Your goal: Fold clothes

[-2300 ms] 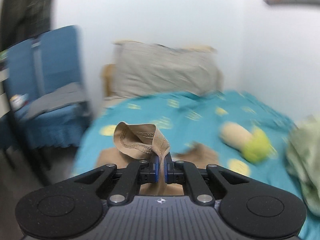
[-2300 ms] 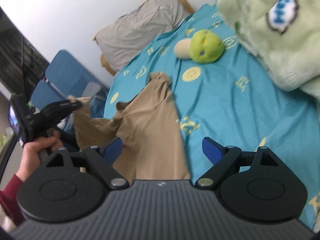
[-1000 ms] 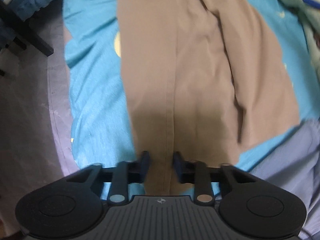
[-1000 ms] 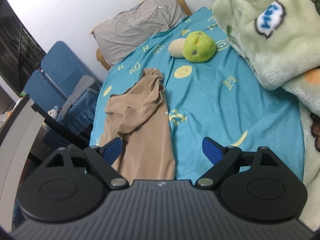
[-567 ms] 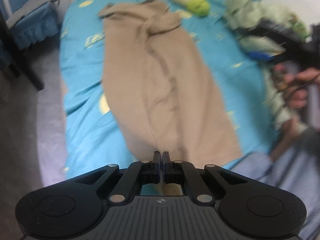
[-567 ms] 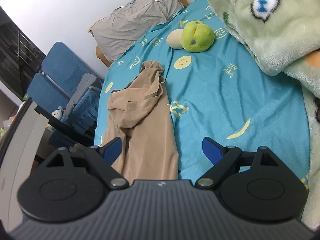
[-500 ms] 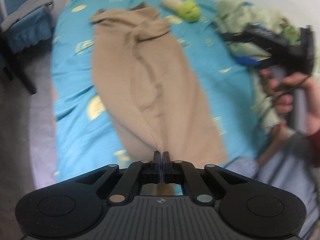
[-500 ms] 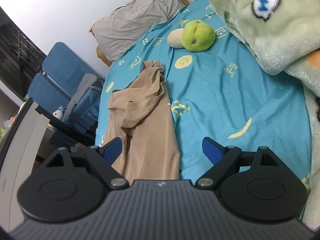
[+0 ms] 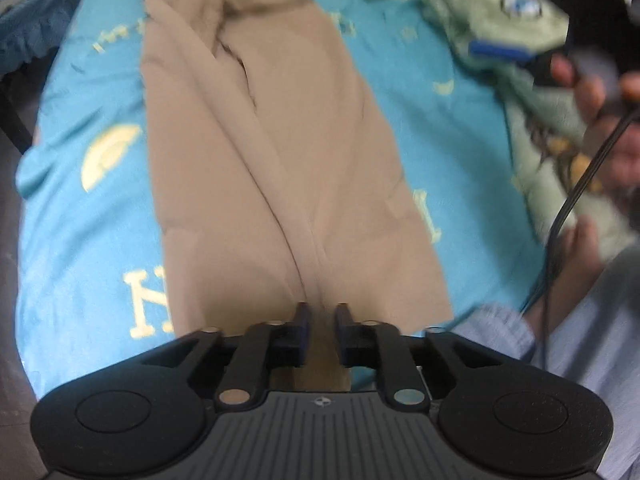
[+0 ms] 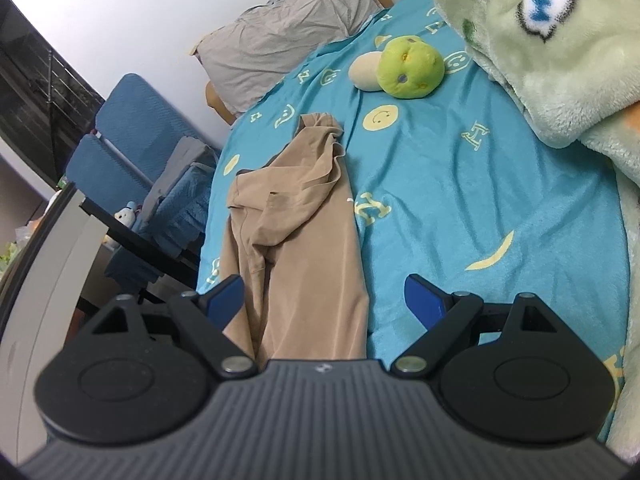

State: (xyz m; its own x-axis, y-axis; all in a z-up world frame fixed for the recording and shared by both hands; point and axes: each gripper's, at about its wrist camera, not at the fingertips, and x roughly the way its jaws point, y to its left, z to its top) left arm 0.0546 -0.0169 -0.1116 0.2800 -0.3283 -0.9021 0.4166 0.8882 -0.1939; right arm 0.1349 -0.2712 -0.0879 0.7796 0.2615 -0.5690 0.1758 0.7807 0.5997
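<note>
A tan garment point(image 9: 276, 168) lies stretched lengthwise on the teal bedsheet point(image 9: 80, 208), bunched at its far end. It also shows in the right wrist view point(image 10: 304, 240). My left gripper point(image 9: 320, 320) sits at the garment's near hem with its jaws slightly parted, and the fabric runs between them. My right gripper point(image 10: 324, 298) is wide open and empty above the bed, near the garment's near end. In the left wrist view the right gripper's blue finger point(image 9: 500, 50) and the hand that holds it show at the right edge.
A green plush toy point(image 10: 410, 68) and a grey pillow point(image 10: 288, 36) lie toward the head of the bed. A pale green fleece blanket point(image 10: 540, 48) is heaped on the right. A blue chair point(image 10: 132, 160) stands to the left of the bed.
My left gripper had shut on the near hem and pulled it toward me. Its jaws have now parted a little. My right gripper stays open and has hardly moved.
</note>
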